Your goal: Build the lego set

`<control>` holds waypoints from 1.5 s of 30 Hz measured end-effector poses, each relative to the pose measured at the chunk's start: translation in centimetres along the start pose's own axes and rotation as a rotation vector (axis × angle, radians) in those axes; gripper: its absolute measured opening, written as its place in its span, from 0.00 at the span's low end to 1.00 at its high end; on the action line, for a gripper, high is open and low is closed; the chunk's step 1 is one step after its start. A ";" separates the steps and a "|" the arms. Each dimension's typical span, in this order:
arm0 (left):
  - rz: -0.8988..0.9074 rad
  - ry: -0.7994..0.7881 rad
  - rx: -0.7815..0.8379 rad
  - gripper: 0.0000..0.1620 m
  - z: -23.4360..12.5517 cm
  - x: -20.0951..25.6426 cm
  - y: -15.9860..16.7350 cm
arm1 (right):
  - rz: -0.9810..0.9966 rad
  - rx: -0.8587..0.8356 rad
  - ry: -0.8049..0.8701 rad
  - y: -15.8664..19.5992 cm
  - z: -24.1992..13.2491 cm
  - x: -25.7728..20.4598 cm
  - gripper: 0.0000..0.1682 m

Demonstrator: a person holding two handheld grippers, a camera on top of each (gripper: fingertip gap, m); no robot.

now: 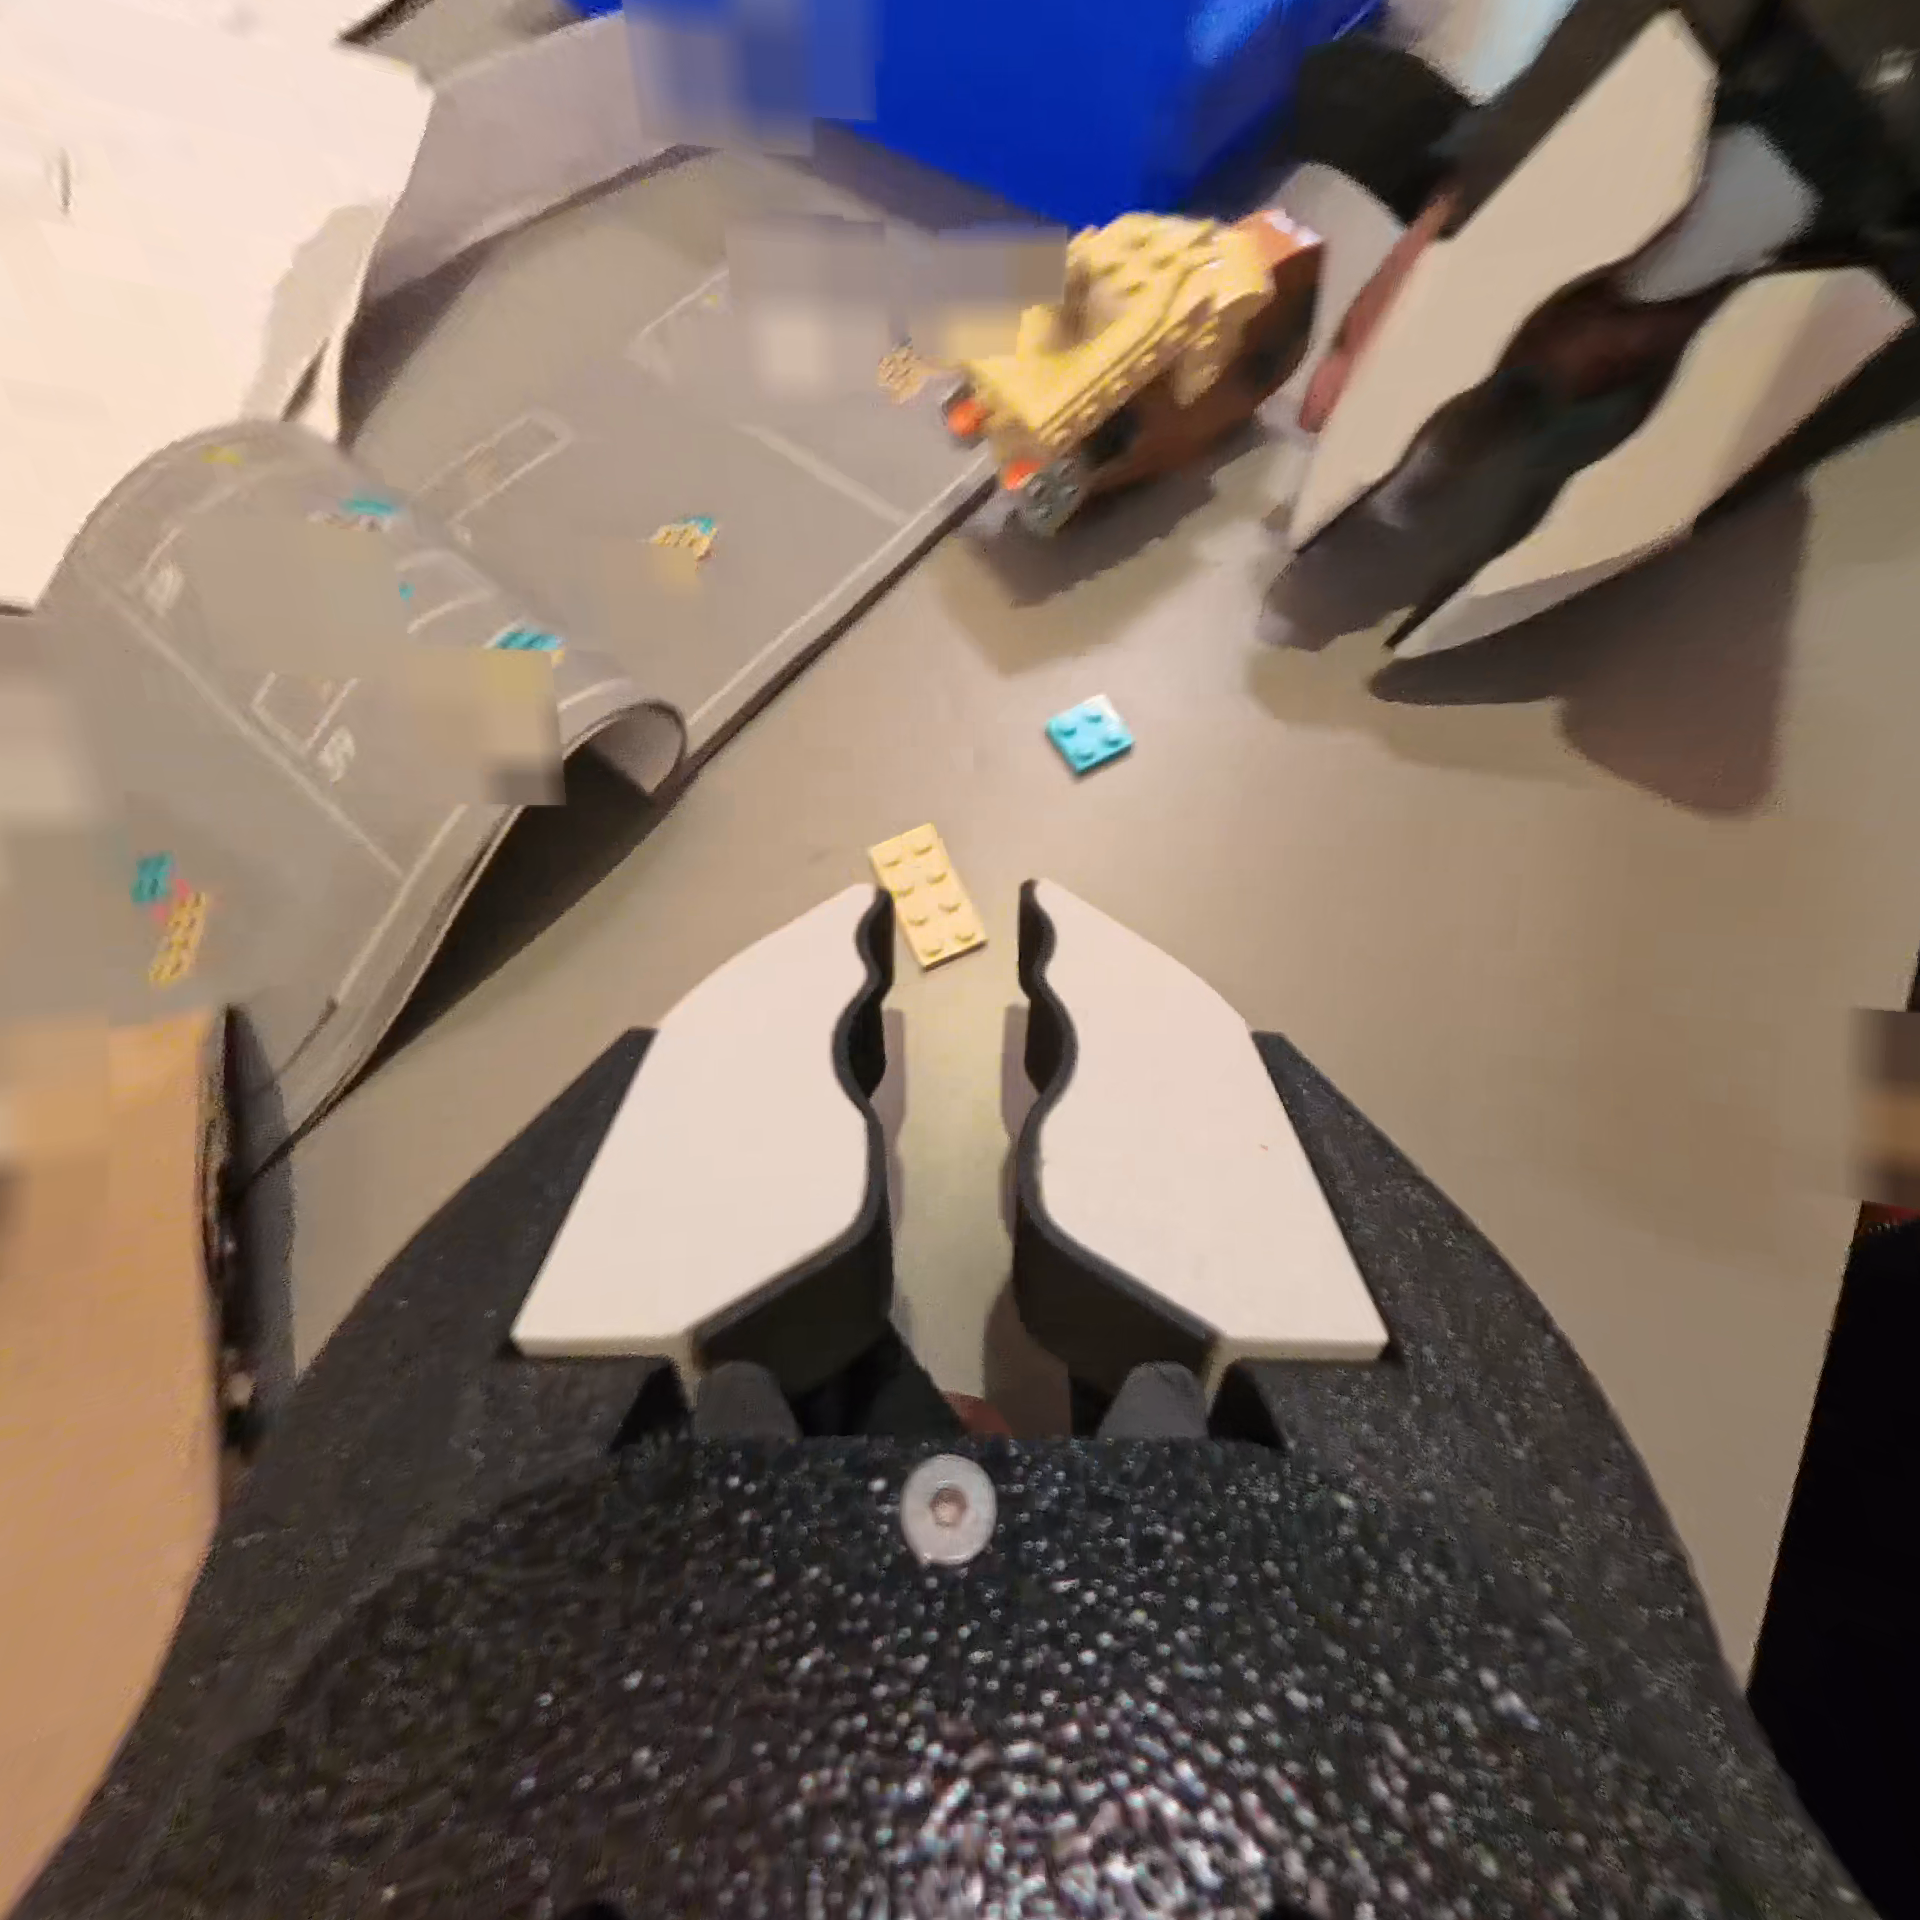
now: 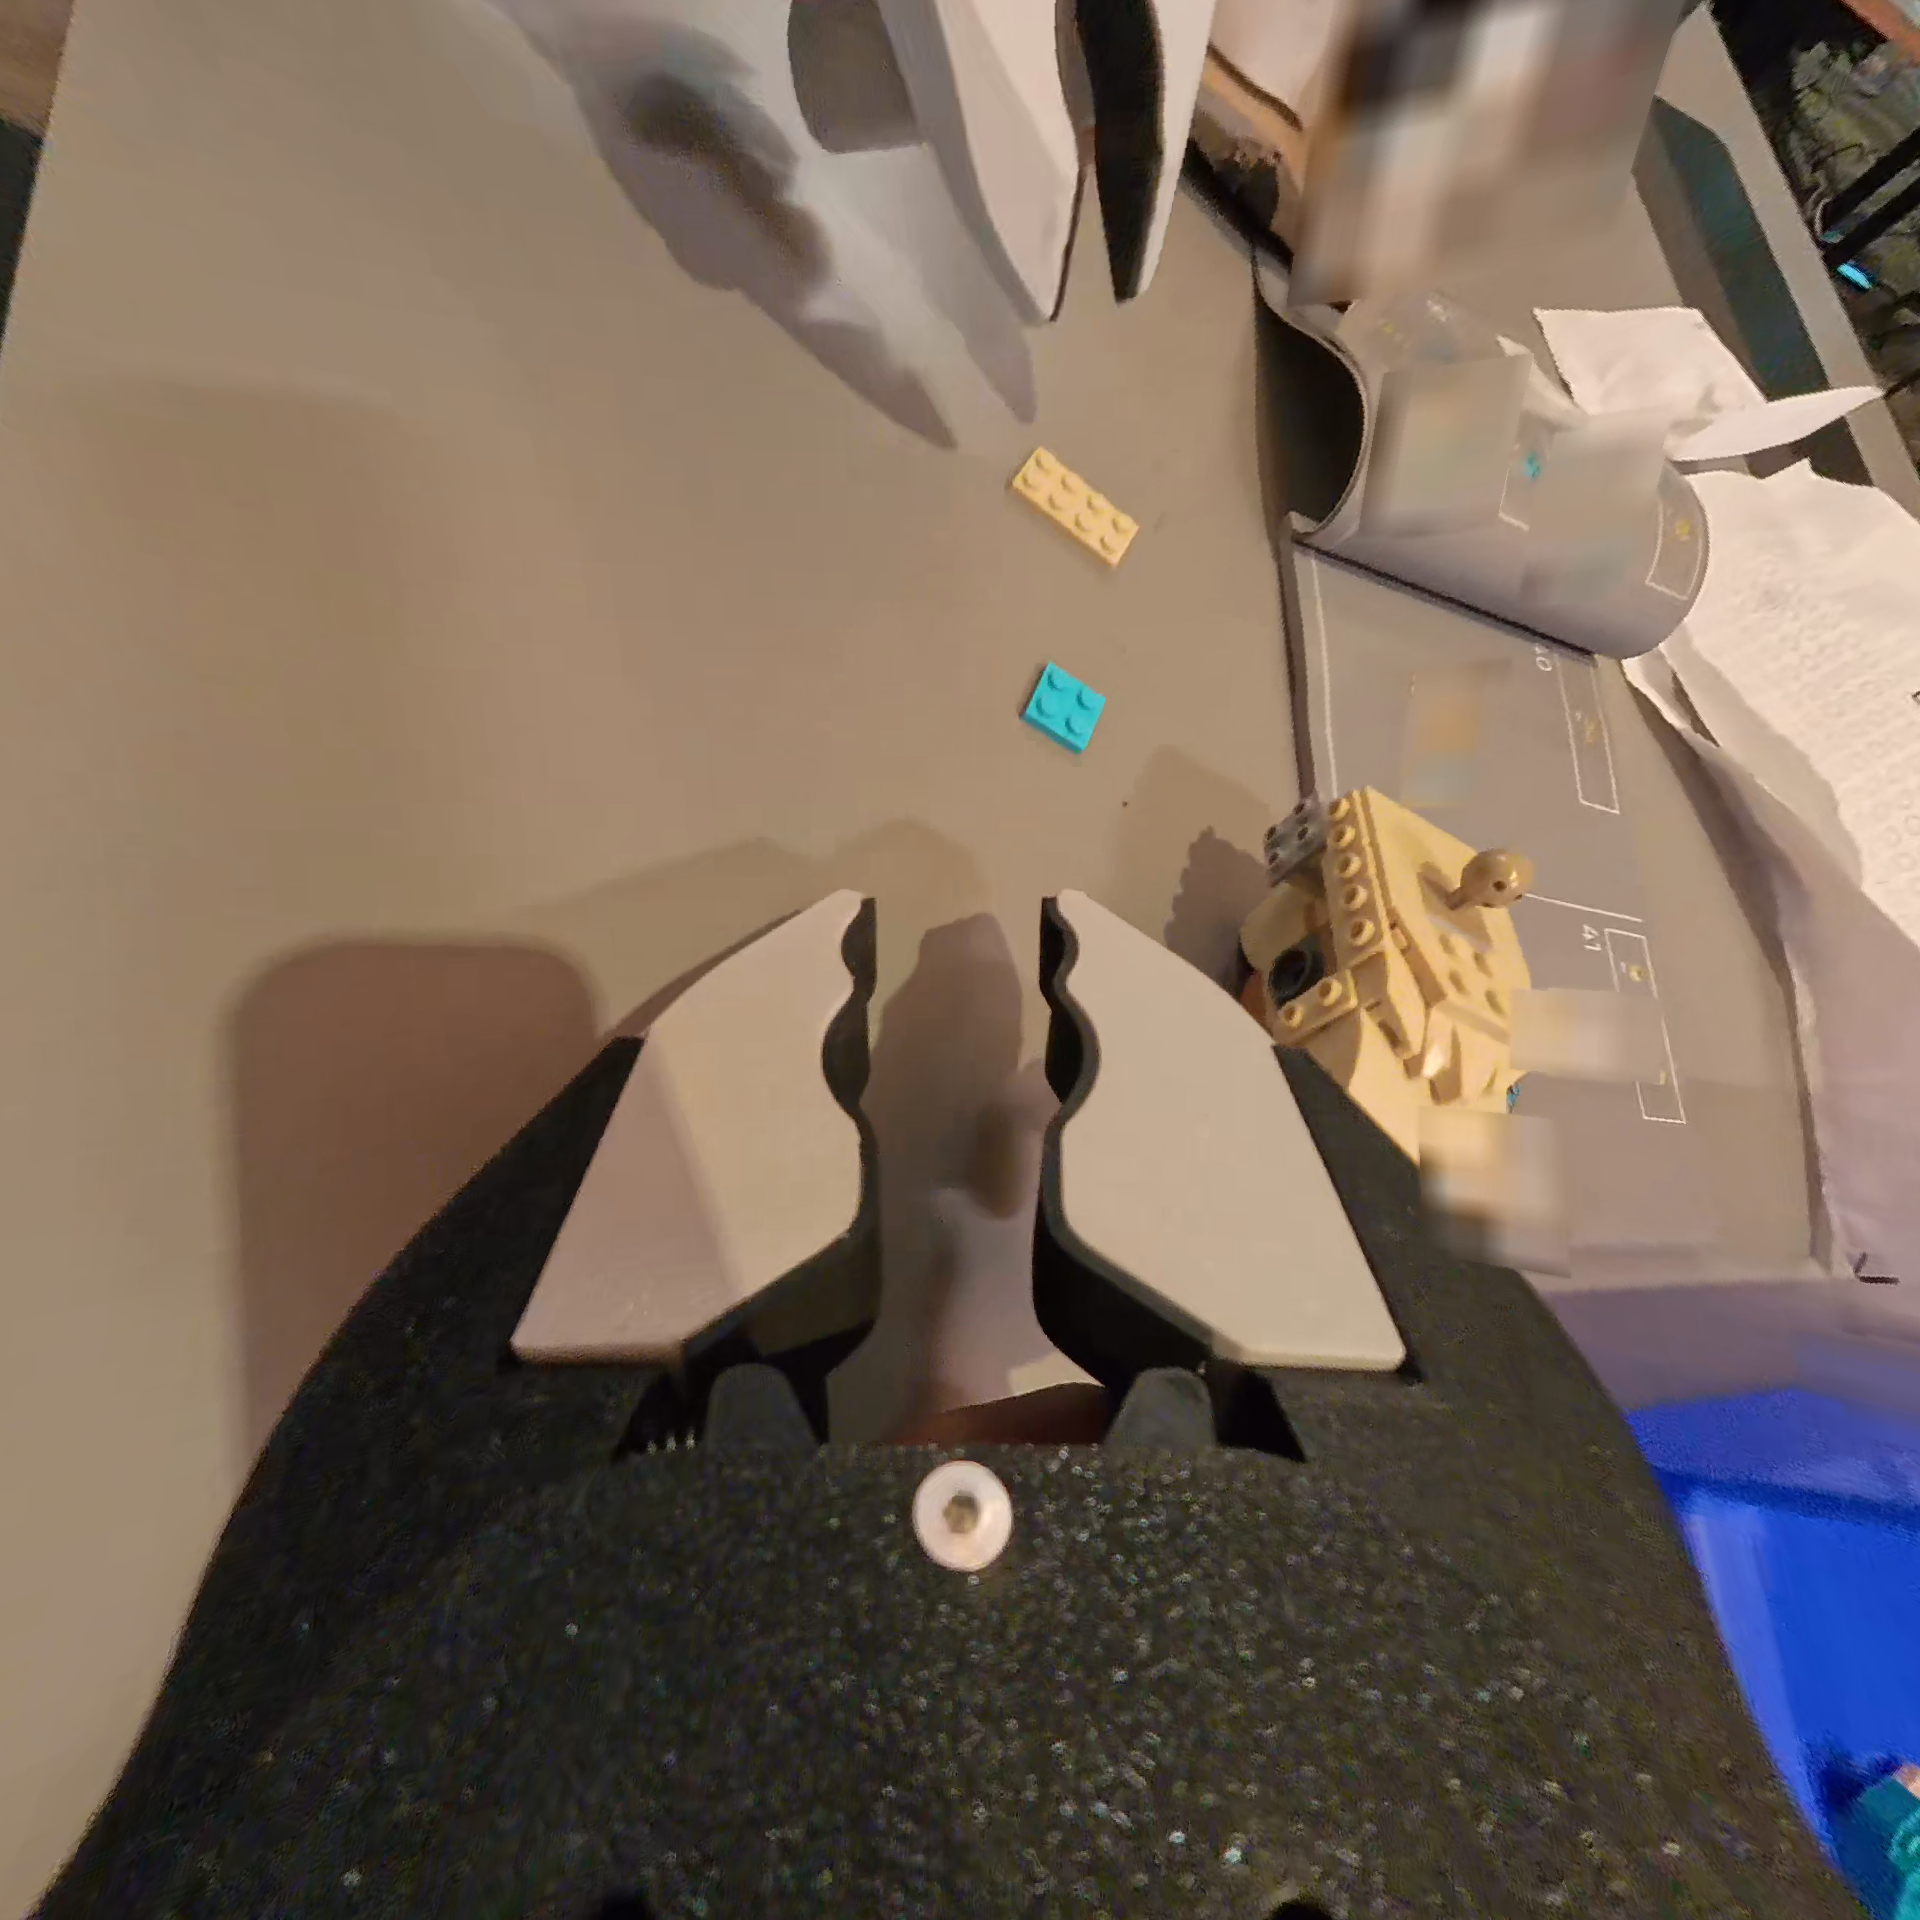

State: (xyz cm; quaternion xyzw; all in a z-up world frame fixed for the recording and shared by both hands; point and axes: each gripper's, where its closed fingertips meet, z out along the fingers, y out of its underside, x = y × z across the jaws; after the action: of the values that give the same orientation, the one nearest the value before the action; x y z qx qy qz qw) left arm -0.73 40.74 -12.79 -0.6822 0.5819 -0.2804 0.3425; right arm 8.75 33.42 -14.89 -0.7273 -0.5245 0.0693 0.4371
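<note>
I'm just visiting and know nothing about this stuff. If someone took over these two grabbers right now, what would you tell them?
Left gripper: open, empty, tips right at the yellow plate on the table.
Right gripper: open, empty, hovering short of the teal plate.
Tan model sits partly built, beside the open booklet.
Done: model body assembled.
Left: pick up both loose plates and fit them; the booklet probably shows where.

The left hand-held gripper [image 1: 954, 902], jaws apart, hangs over a yellow plate [image 1: 928, 896] near a turquoise plate [image 1: 1089, 734].
</note>
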 end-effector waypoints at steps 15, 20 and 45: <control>-0.064 -0.072 -0.146 0.10 3.7 0.7 1.9 | 0.005 0.005 0.041 -0.5 0.5 0.1 0.16; 0.022 0.076 -0.134 0.09 3.6 2.9 1.9 | -0.017 -0.028 0.042 -1.1 1.4 1.2 0.16; 0.116 0.248 -0.119 0.09 2.3 3.6 2.6 | 0.141 -0.226 0.065 -1.7 5.4 2.2 0.02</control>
State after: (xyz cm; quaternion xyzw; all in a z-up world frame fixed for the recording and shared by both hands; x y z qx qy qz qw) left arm 0.13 37.29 -16.34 -0.6266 0.6738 -0.3074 0.2427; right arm 5.55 38.36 -16.17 -0.8089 -0.4619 0.0168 0.3634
